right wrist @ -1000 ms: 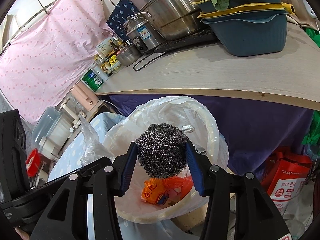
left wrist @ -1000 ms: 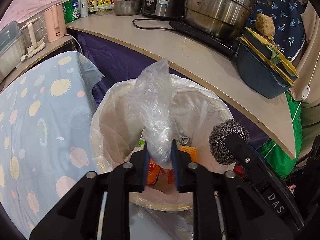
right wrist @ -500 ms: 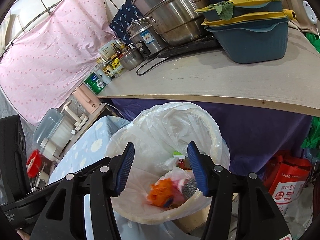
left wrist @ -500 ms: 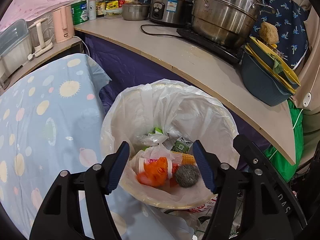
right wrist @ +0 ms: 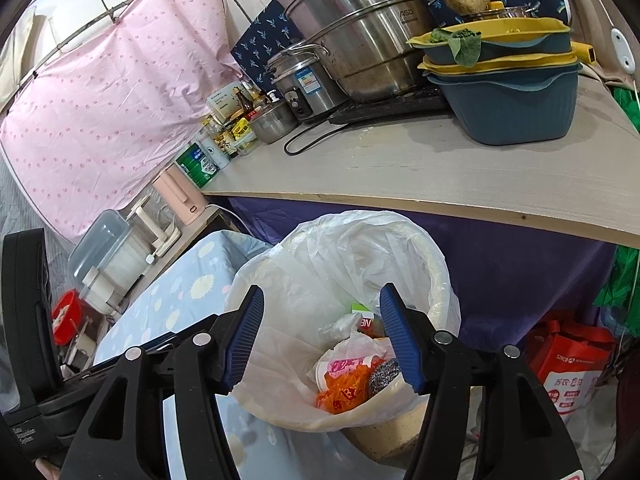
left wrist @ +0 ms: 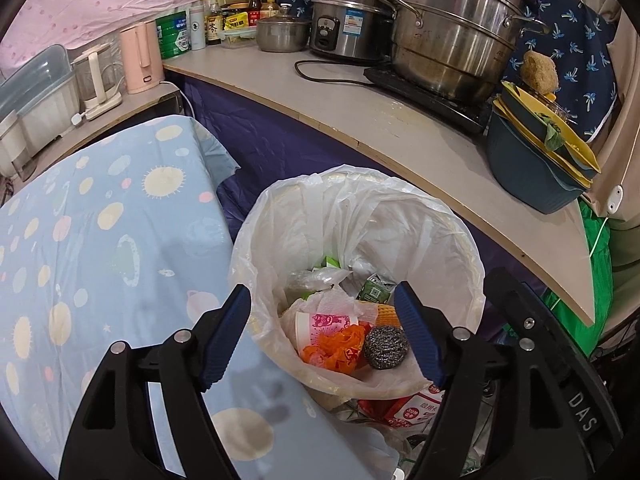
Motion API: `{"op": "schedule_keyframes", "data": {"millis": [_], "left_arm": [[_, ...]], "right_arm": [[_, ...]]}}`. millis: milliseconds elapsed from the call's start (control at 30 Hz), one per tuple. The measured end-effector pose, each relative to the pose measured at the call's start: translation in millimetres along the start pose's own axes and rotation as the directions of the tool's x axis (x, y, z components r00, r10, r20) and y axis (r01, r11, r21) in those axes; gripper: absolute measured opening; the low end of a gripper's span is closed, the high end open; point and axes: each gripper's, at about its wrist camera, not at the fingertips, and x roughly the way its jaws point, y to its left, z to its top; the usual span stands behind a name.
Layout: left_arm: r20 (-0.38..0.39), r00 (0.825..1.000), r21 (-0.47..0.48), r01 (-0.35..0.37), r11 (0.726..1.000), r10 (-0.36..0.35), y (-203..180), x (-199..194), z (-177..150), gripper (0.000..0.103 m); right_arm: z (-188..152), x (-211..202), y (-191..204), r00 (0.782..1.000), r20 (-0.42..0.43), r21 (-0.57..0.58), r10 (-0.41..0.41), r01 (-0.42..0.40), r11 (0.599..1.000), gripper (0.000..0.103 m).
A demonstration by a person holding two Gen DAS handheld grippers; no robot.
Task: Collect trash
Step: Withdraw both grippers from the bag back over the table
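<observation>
1. Blue ribbed pads line both of our tools; the left gripper [left wrist: 322,334] hangs above the trash bin [left wrist: 460,232] with its jaws spread wide and nothing between them.
2. Our right gripper [right wrist: 320,338] is likewise spread apart and holds nothing, looking down over the same bin from its near side.
3. Inside the bin, a white plastic liner [left wrist: 304,216] drapes over the rim, and the trash lies heaped at the bottom.
4. We see the steel wool scrubber [left wrist: 386,347] resting on top of the heap, touching an orange wrapper [left wrist: 334,346] beside it.
5. A paper cup [left wrist: 320,326] with pink print lies on its side just behind the wrapper, and a clear plastic bag [left wrist: 316,278] sits further back, near a green carton [left wrist: 374,288].
6. To our left, a table with a light blue planet-print cloth [left wrist: 100,248] stands against the bin.
7. Behind the bin runs a pale counter [left wrist: 400,136] with a dark purple skirt beneath it.
8. On the counter stand a large steel steamer pot [left wrist: 452,36], a rice cooker [left wrist: 344,24], a small lidded pot [left wrist: 282,32] and stacked blue and yellow basins [left wrist: 532,176].
9. A pink dotted sheet [right wrist: 108,96] hangs at the back wall, and a red shopping bag [right wrist: 568,364] sits on the floor to the right of the bin.
</observation>
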Motion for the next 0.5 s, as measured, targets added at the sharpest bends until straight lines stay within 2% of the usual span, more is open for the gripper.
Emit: {"op": "schedule_keyframes", "data": {"millis": [133, 233, 500], "left_arm": [[0.006, 1.000, -0.005, -0.012, 1.000, 0.012, 6, -9, -5, 0.074], [0.015, 0.999, -0.018, -0.030, 0.999, 0.030, 12, -17, -9, 0.080], [0.010, 0.993, -0.046, -0.113, 0.992, 0.114, 30, -38, -30, 0.092]], "right_arm": [[-1, -8, 7, 1.000, 0.002, -0.025, -0.006, 0.006, 1.000, 0.060], [-3, -15, 12, 1.000, -0.002, -0.045, -0.021, 0.021, 0.999, 0.061], [-17, -36, 25, 0.989, -0.027, -0.142, -0.145, 0.140, 0.980, 0.073]]}}
